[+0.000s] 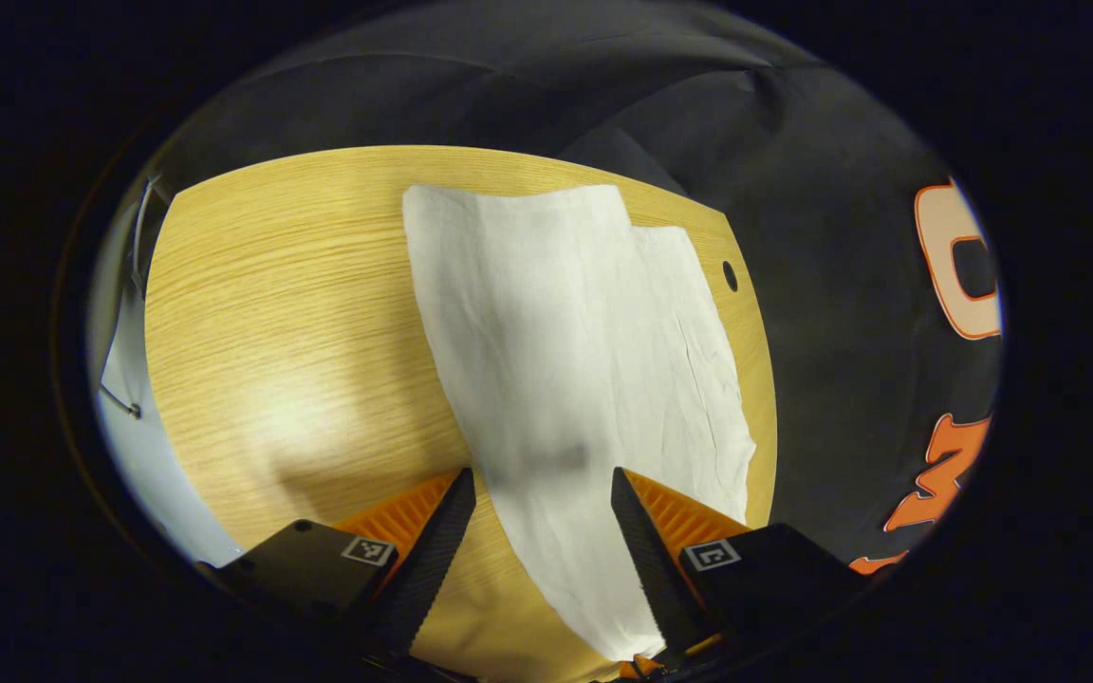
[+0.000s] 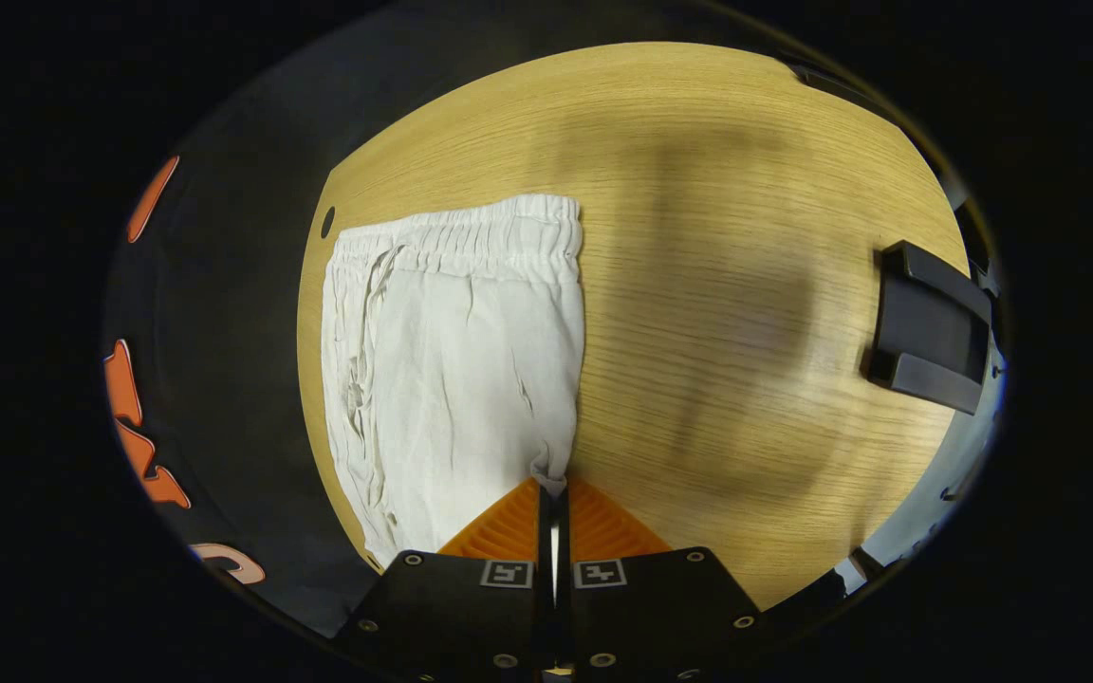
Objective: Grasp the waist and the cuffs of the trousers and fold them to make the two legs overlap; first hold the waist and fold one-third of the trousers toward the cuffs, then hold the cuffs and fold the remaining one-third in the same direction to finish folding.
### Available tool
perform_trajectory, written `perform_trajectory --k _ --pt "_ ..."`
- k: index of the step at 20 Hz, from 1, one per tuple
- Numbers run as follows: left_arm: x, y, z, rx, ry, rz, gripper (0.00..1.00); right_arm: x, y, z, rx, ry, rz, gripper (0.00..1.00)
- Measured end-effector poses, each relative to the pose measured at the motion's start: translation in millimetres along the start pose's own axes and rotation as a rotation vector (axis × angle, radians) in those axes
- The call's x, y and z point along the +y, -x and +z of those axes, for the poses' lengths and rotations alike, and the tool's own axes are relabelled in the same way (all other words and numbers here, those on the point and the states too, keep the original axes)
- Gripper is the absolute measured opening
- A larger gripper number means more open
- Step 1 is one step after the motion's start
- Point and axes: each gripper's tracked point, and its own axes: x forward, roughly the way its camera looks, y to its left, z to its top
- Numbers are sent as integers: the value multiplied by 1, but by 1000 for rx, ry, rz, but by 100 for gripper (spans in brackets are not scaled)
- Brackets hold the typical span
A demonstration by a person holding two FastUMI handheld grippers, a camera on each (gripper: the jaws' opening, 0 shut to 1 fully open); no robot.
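Trousers (image 1: 556, 332): white, flat on my table (image 1: 271, 313), legs roughly overlapped, waist (image 2: 499, 232) far in the right gripper view
Left gripper (image 1: 542, 489): jaws wide, straddling a leg, nothing pinched
Right gripper (image 2: 553, 493): clamped on the cloth edge, I judge to drag the fold

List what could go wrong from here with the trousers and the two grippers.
1. The right gripper is shut on only a thin edge of the white trousers, so the fabric may slip out when pulled.
2. The left gripper is open over the leg with nothing held; lifting one end alone could drag the cloth askew.
3. One cuff already sits offset from the other, so the legs may not overlap cleanly on the wooden table.
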Motion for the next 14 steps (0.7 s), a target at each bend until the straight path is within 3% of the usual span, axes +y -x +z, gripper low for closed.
perform_trajectory --k 1,2,4,6,8,14 --pt "3 -3 -2 12 7 16 97 0 -1 0 0 -2 2 1" --pt "8 -7 -4 27 30 44 75 0 0 0 1 -5 3 1" --pt "6 -8 3 28 77 23 31 0 0 0 0 -12 7 1" --pt "11 -15 10 46 79 35 28 1 0 0 -1 -15 11 1" --pt "10 -6 24 38 113 30 6 1 -1 0 1 -11 13 1" --pt "13 9 81 57 55 78 4 3 6 0 1 4 18 1"
